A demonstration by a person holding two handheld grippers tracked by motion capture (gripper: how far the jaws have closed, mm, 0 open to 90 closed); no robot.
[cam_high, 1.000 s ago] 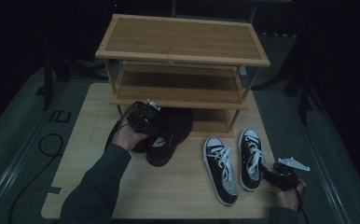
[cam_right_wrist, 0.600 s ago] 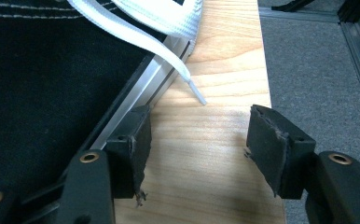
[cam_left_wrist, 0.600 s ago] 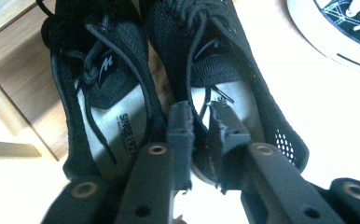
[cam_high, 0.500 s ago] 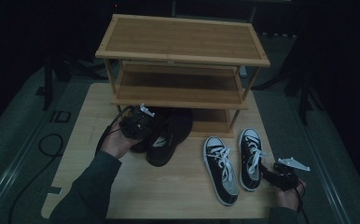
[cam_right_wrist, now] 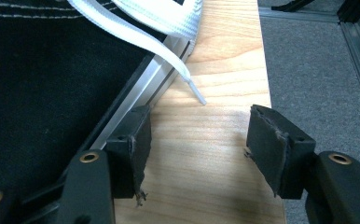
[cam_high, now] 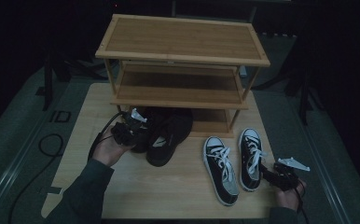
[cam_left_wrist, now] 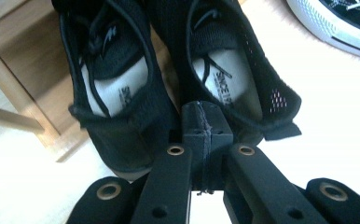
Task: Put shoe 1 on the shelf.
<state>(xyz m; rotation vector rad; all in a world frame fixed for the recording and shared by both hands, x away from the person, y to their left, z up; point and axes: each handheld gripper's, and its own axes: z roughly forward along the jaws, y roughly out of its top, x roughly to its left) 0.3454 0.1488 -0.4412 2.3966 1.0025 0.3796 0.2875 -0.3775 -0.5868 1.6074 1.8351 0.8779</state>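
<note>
Left tongs (cam_left_wrist: pixel 205 122) are pinched tight, maybe on the black shoes' (cam_left_wrist: pixel 169 60) near edges; right tongs (cam_right_wrist: pixel 197 135) gape wide.

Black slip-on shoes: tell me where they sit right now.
In the high view the black shoes lie left of centre on the table, toes under the rack's bottom shelf, with the left gripper at their heels.

High view: fixed above the near side of the table (cam_high: pixel 99 186), facing forward and down, far enough to take in the shoe rack (cam_high: pixel 178 70) and both pairs of shoes. Left gripper view: riding the left tongs (cam_left_wrist: pixel 204 119), very close behind the black shoes (cam_left_wrist: pixel 169 74), also seen from above. Right gripper view: low over the table edge, right tongs (cam_right_wrist: pixel 199 140) beside the black-and-white sneaker (cam_right_wrist: pixel 52 70), likewise shared.
</note>
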